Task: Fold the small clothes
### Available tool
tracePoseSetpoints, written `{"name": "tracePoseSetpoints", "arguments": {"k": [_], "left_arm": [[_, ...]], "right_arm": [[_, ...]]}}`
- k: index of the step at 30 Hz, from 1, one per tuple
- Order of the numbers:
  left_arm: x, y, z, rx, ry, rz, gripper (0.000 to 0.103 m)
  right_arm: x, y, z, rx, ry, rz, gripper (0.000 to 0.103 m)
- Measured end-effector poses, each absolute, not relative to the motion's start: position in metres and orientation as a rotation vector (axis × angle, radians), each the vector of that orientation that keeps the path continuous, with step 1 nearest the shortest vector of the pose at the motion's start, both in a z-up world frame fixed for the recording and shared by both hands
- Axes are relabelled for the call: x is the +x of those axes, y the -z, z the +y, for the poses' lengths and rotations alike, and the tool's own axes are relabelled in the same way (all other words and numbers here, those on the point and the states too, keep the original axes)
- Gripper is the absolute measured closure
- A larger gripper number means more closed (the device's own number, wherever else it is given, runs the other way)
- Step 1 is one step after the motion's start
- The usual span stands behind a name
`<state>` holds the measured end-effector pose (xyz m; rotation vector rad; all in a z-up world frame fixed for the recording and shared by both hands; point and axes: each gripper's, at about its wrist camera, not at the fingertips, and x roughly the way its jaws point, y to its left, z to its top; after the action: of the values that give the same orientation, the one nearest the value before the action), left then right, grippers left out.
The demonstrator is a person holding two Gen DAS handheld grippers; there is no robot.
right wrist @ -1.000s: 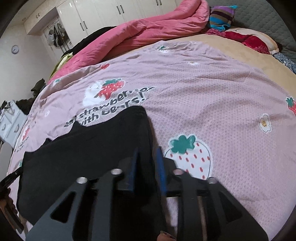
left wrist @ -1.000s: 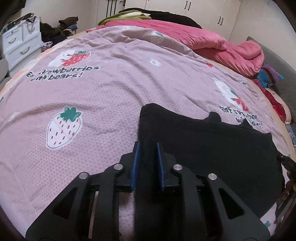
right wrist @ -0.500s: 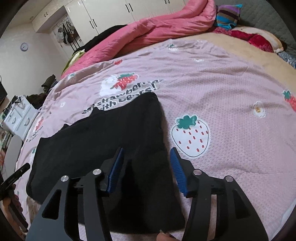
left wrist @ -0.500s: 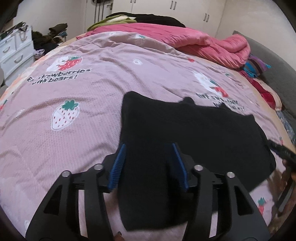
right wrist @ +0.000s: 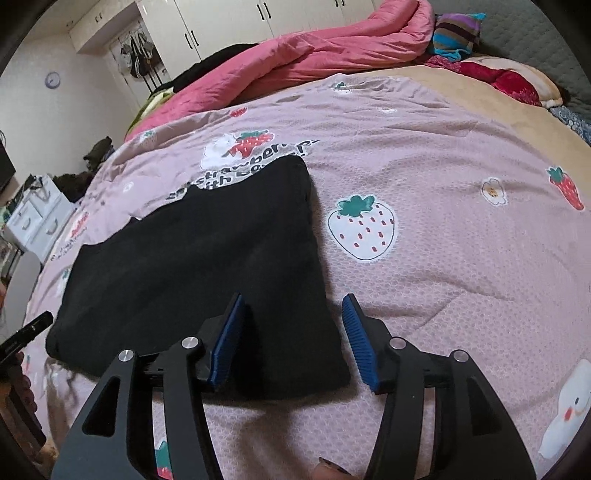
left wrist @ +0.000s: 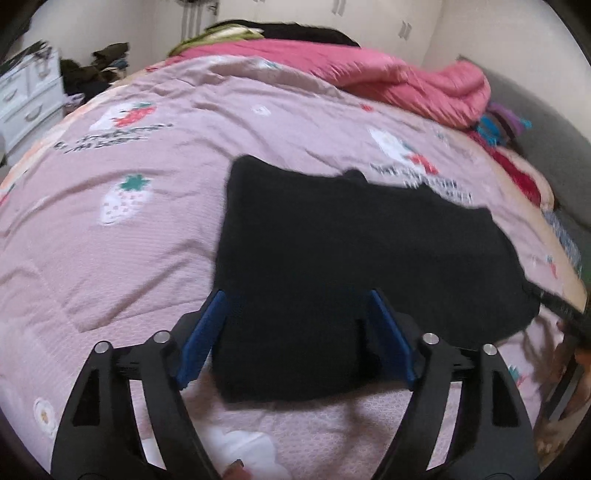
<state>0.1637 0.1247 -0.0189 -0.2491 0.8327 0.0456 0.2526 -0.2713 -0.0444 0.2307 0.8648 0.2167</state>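
Observation:
A black garment (left wrist: 354,258) lies flat on the pink strawberry-print bedspread (left wrist: 110,258), folded into a broad rectangle. My left gripper (left wrist: 295,299) hovers over its near left corner with the jaws still opening; the blue pads (left wrist: 201,332) stand apart and press on nothing. In the right wrist view the same black garment (right wrist: 207,266) spreads to the left. My right gripper (right wrist: 293,304) hangs above its near right corner, jaws open, pads clear of the cloth. The tip of the other gripper (right wrist: 26,332) shows at the far left edge.
A bunched pink duvet (left wrist: 388,81) lies along the far side of the bed, with striped and red pillows (right wrist: 458,33) at the head. White drawers (left wrist: 26,96) and a clothes pile stand left of the bed. Wardrobes line the back wall.
Both grippers let go of the black garment's near edge, opened wide and drew back toward me. The garment now lies flat with its whole near edge in view.

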Motion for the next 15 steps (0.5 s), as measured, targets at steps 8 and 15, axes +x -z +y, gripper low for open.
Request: {"name": "tracePoseSetpoints", "arguments": {"k": [8, 15], "left_arm": [[0.148, 0.031, 0.167, -0.436, -0.079, 0.846, 0.030], [0.147, 0.042, 0.175, -0.539, -0.035, 0.853, 0.030]], "right_arm": [[0.255, 0.047, -0.275, 0.281, -0.244, 0.875, 0.051], [0.255, 0.049, -0.278, 0.297, -0.240, 0.879, 0.072]]}}
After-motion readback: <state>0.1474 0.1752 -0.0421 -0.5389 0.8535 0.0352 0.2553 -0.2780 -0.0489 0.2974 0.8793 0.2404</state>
